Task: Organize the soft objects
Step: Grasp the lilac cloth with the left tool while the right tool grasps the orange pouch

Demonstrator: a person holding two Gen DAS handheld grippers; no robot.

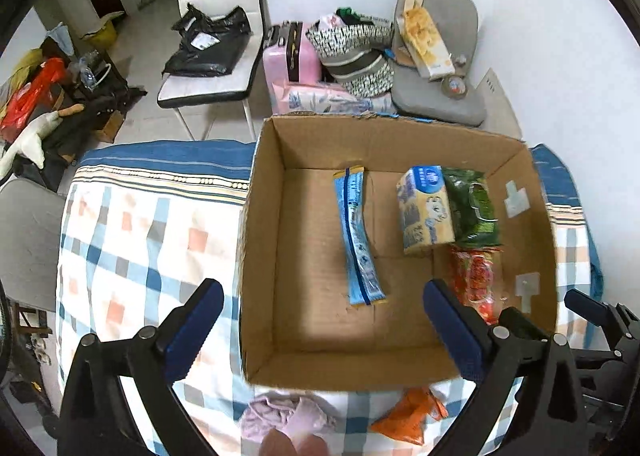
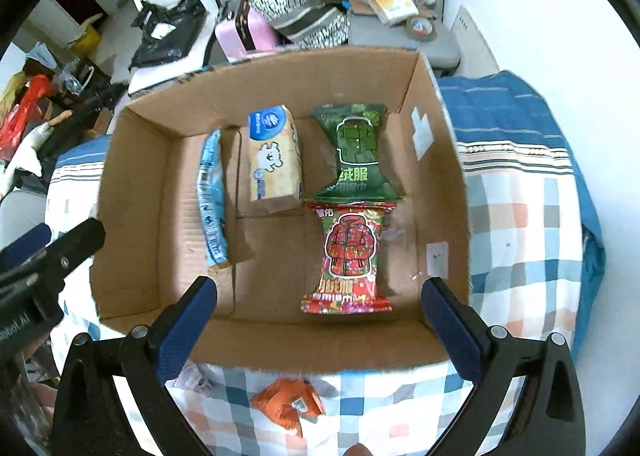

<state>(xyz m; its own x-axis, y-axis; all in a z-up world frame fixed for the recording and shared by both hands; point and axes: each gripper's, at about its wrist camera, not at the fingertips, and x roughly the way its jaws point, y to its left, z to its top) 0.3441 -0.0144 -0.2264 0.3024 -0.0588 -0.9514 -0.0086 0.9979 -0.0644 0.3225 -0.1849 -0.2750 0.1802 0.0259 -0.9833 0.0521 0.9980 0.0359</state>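
An open cardboard box (image 1: 256, 256) (image 2: 132, 296) stands on the checked bedcover. Inside lie a blue flat pack (image 1: 359, 234) (image 2: 211, 196), a yellow tissue pack (image 1: 425, 210) (image 2: 274, 158), a green wipes pack (image 1: 472, 208) (image 2: 357, 152) and a red wipes pack (image 1: 476, 280) (image 2: 348, 256). In front of the box lie an orange pouch (image 1: 408, 414) (image 2: 288, 404) and a lilac cloth (image 1: 280, 416) (image 2: 194, 376). My left gripper (image 1: 324, 332) is open and empty above the box's near edge. My right gripper (image 2: 320, 320) is open and empty above the near wall, by the red pack.
The checked bedcover (image 1: 140, 240) (image 2: 524, 232) spreads left and right of the box. Behind it are a white chair with a black bag (image 1: 212, 44), a pink case (image 1: 294, 56), patterned bags (image 1: 356, 52) and a grey seat (image 1: 436, 56). The left gripper shows in the right view (image 2: 40, 256).
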